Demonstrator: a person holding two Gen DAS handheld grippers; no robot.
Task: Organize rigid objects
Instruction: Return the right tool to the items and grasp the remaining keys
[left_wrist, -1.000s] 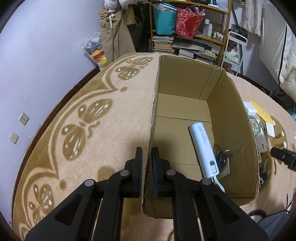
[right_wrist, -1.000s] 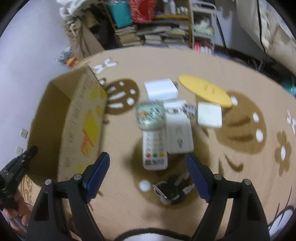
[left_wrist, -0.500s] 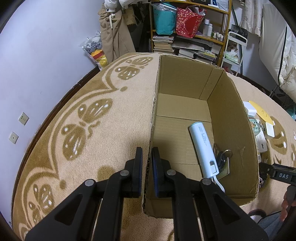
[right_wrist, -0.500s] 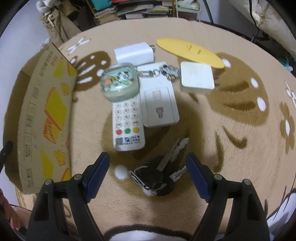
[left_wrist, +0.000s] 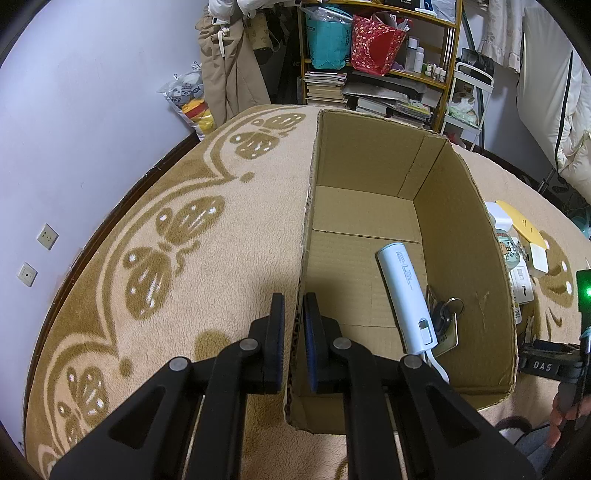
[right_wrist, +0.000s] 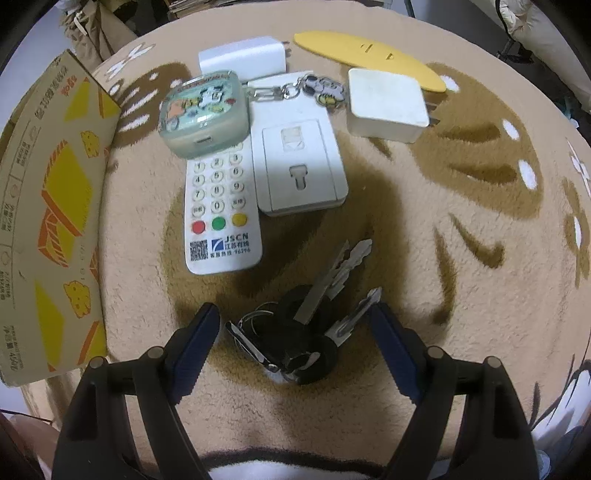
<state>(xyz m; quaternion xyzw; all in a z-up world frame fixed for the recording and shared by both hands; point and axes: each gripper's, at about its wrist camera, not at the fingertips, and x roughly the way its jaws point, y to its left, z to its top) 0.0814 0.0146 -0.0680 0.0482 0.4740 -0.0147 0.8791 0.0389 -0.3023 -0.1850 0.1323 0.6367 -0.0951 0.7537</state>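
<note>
My left gripper (left_wrist: 293, 325) is shut on the left wall of an open cardboard box (left_wrist: 308, 236), one finger outside, one inside. In the box lie a pale blue power bank (left_wrist: 404, 291) and a key with a tag (left_wrist: 445, 317). My right gripper (right_wrist: 295, 336) is open and low over the carpet, its fingers on either side of a bunch of keys (right_wrist: 306, 325). Beyond lie a white remote (right_wrist: 219, 210), a white socket plate (right_wrist: 297, 162), a green cartoon case (right_wrist: 203, 110), two white chargers (right_wrist: 386, 103) and a yellow oval (right_wrist: 365, 51).
The box's printed outer wall (right_wrist: 48, 221) stands left of the right gripper. The right gripper's body (left_wrist: 554, 363) shows at the right edge of the left view. A shelf with books and bags (left_wrist: 369, 66) and a wall (left_wrist: 74, 110) lie beyond the rug.
My right gripper has moved down and forward to the bunch of keys, which now sits between its open fingers. My left gripper has stayed clamped on the box wall.
</note>
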